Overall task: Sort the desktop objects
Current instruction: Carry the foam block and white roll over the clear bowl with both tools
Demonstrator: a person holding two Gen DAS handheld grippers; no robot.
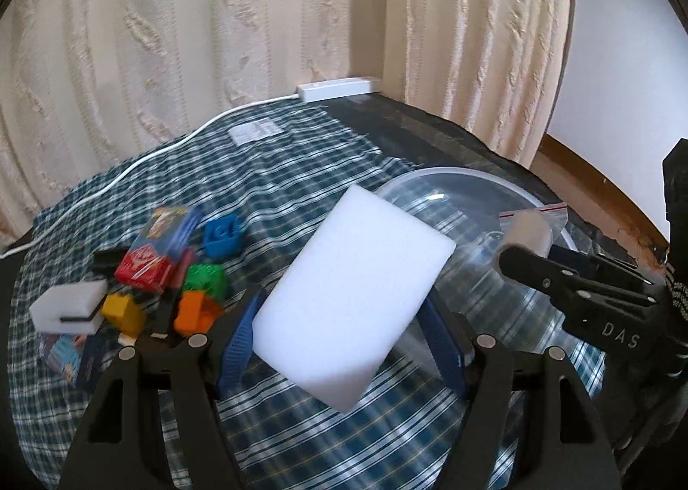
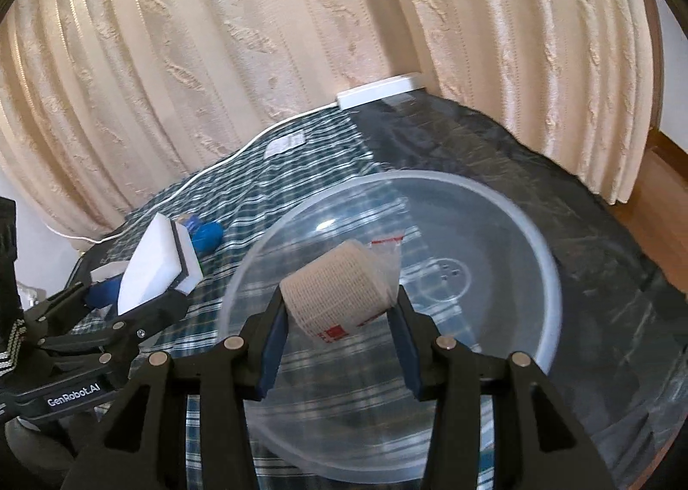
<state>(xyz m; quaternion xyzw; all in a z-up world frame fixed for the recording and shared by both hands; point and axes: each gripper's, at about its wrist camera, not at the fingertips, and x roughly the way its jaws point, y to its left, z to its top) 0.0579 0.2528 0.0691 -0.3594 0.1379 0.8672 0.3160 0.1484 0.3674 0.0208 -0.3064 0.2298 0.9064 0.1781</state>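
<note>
Over the table's right side, my left tool [image 1: 344, 318] clamps a white sponge [image 1: 352, 300] beside the clear bowl [image 1: 451, 176] — carrying step. Above that bowl [image 2: 533, 249], my right tool [image 2: 339, 318] grips a bandage roll [image 2: 339, 288] — next, release inside.
</note>
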